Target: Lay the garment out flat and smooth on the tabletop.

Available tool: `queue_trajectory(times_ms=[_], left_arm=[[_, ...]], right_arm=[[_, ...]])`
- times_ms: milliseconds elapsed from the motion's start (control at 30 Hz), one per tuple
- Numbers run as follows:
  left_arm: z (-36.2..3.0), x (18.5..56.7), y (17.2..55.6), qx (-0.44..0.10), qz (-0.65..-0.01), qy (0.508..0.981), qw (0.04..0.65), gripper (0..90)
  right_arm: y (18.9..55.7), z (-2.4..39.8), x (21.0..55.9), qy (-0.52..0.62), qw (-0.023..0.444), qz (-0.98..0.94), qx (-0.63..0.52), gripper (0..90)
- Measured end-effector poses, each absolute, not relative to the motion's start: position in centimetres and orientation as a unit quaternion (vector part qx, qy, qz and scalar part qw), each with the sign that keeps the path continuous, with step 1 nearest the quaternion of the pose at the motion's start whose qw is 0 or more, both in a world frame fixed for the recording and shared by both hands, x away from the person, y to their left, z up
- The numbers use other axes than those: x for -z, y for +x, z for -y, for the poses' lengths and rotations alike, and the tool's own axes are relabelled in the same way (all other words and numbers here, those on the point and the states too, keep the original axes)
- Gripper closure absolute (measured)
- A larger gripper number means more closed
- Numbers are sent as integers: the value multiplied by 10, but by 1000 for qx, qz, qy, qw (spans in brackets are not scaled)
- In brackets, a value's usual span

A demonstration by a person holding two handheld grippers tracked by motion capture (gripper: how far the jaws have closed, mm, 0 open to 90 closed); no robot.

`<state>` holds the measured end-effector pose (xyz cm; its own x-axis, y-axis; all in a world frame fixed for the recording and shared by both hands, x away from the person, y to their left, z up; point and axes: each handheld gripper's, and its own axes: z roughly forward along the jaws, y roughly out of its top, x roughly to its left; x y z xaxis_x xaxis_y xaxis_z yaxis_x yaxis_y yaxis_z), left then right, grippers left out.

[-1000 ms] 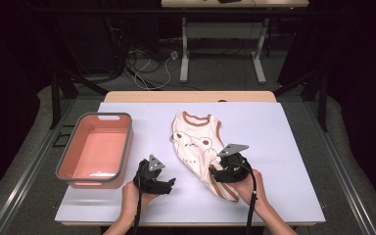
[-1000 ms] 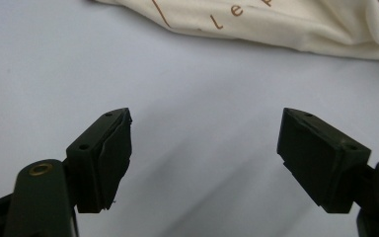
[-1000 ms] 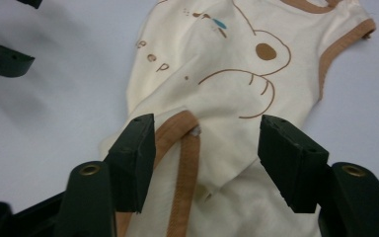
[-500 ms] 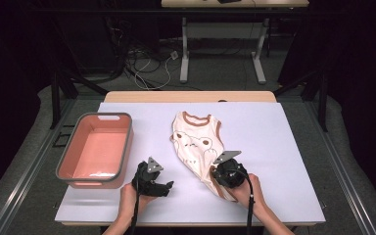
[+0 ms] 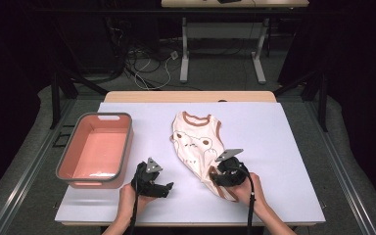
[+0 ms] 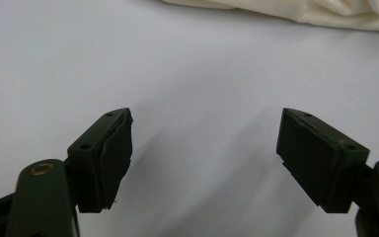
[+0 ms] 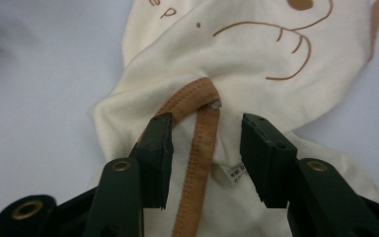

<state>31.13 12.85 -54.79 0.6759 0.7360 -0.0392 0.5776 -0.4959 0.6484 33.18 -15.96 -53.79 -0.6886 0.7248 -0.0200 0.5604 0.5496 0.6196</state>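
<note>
Nearest to the person, the left gripper [image 5: 165, 188] rests low over the bare white table [image 5: 284, 147]. Its jaws stand wide apart and hold nothing; in the left gripper view only the edge of the cloth lies beyond them.

A little to the right, the right gripper [image 5: 214, 175] is set down on the near end of the small shirt [image 5: 198, 147]. Its jaws have just been opening again. They now stand partly open, one on each side of a brown hem [image 7: 197, 128] and a small white label [image 7: 234, 174], and the pads do not press the cloth.

The shirt lies flat in the middle of the table, cream with brown trim and a printed animal face, its near end bunched and folded. It looks very light, soft and limp, so I think it will sag and drag when it is lifted by one point. The stitched hem seems thicker and firmer than the plain cloth, so it is probably the best place to pinch, deep between the pads.

Farther to the left stands a pink tub [image 5: 68, 157], well apart from the shirt.
</note>
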Motion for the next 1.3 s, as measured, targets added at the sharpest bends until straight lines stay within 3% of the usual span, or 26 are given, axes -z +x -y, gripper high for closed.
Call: queue_trajectory(times_ms=[100, 167, 333, 567, 767, 900, 1100, 1300], left_arm=[[-128, 546, 310, -122, -385, 853, 330, 165], [-129, 545, 311, -122, -380, 856, 330, 155], [-128, 546, 311, -119, -380, 856, 329, 158], [-130, 546, 312, -119, -380, 857, 328, 160], [-132, 544, 311, -120, -379, 856, 331, 159], [-133, 543, 310, -117, -381, 854, 334, 157], [-135, 540, 306, -122, -378, 851, 342, 146], [-130, 542, 302, -123, -369, 858, 335, 137]], right_arm=[[331, 157, 542, 362, 136, -872, -300, 790], [330, 156, 541, 360, 138, -872, -301, 849], [332, 165, 526, 373, 163, -856, -318, 870], [342, 189, 514, 412, 234, -829, -297, 867], [360, 209, 532, 454, 235, -823, -247, 861], [364, 215, 538, 464, 220, -826, -232, 777], [353, 210, 523, 441, 211, -831, -266, 528], [338, 195, 511, 396, 176, -846, -312, 360]])
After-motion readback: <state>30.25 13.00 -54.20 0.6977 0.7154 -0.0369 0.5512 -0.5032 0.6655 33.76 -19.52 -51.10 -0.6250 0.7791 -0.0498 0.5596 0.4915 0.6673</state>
